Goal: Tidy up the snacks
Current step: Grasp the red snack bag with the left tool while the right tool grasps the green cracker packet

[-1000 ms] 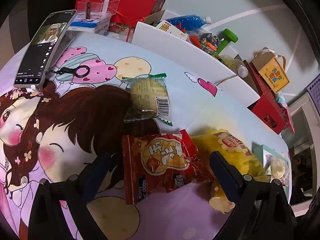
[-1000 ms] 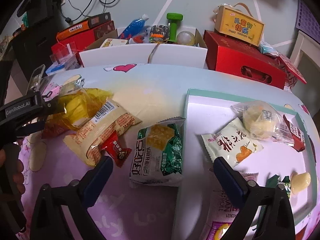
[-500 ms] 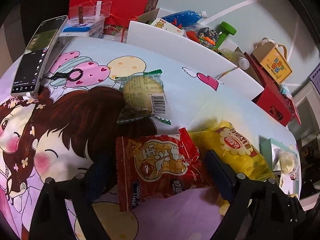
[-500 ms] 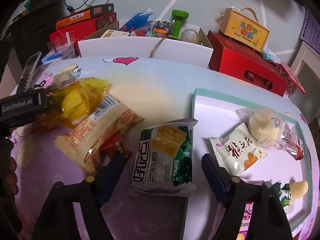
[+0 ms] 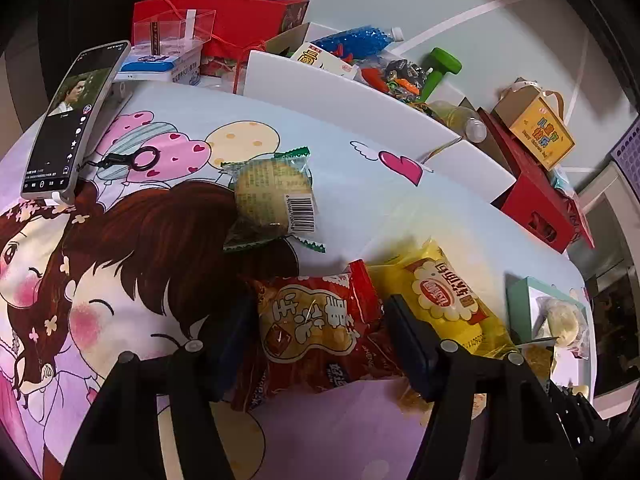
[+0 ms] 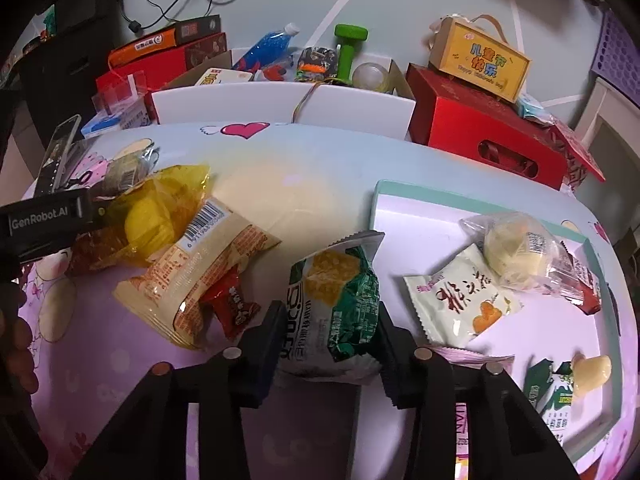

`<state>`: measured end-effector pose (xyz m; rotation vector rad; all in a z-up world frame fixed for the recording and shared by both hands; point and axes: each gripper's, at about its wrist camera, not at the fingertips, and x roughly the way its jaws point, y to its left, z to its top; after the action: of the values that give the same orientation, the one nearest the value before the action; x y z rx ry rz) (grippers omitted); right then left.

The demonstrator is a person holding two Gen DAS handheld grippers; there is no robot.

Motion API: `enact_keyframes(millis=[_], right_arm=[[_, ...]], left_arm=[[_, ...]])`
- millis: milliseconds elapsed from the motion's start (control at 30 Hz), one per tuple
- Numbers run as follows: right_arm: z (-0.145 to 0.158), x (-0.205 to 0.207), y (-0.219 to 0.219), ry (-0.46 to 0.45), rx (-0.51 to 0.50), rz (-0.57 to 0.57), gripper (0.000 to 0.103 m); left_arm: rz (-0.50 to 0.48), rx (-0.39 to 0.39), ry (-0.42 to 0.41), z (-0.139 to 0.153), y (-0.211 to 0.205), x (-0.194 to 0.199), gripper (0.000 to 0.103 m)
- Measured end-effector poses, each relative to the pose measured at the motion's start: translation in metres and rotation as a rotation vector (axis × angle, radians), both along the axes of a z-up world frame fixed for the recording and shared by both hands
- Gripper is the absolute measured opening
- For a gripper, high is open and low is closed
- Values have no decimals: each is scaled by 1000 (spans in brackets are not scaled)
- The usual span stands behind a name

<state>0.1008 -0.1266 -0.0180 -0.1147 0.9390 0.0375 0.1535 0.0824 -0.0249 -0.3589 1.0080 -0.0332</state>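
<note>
My left gripper [image 5: 316, 332] has closed on the red peanut snack packet [image 5: 316, 328], which lies on the cartoon tablecloth beside a yellow packet [image 5: 444, 300]. A clear-wrapped round cake [image 5: 272, 196] lies just beyond. My right gripper [image 6: 328, 332] has closed on the green-and-white cracker packet [image 6: 332, 300], at the left edge of the teal-rimmed tray [image 6: 384, 192]. The tray holds a white snack packet [image 6: 460, 300], a wrapped round cake [image 6: 516, 248] and other small snacks. A beige packet [image 6: 200, 268] and a small red candy [image 6: 232, 304] lie left of the right gripper.
A phone [image 5: 72, 120] is propped at the table's left edge. White boxes [image 6: 280, 104], red boxes [image 6: 480, 128] and a yellow gift box [image 6: 480, 60] crowd the far side. The left gripper's body [image 6: 44, 220] shows at the left of the right wrist view.
Both grippers moved forward and down and narrowed: the left around the red peanut packet, the right around the green cracker packet.
</note>
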Motion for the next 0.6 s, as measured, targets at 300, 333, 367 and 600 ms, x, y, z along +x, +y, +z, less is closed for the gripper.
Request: enact_keyframes(millis=[300,333,367,600], right_arm=[[6,-5,-7,-2,40,1,37],[6,-6,-7,-2,41,2,37],[6,-7,-8,-1,43,4,37],[10,-15,-9,-4,61,11,36]], left_arm=[[-8,-14,-14,10,0,-4,67],[-8,-16,-16,11,0,-4,67],[-8,-17,-17,12,1,-4,67],[2,-22,-23,19,6,-8,67]])
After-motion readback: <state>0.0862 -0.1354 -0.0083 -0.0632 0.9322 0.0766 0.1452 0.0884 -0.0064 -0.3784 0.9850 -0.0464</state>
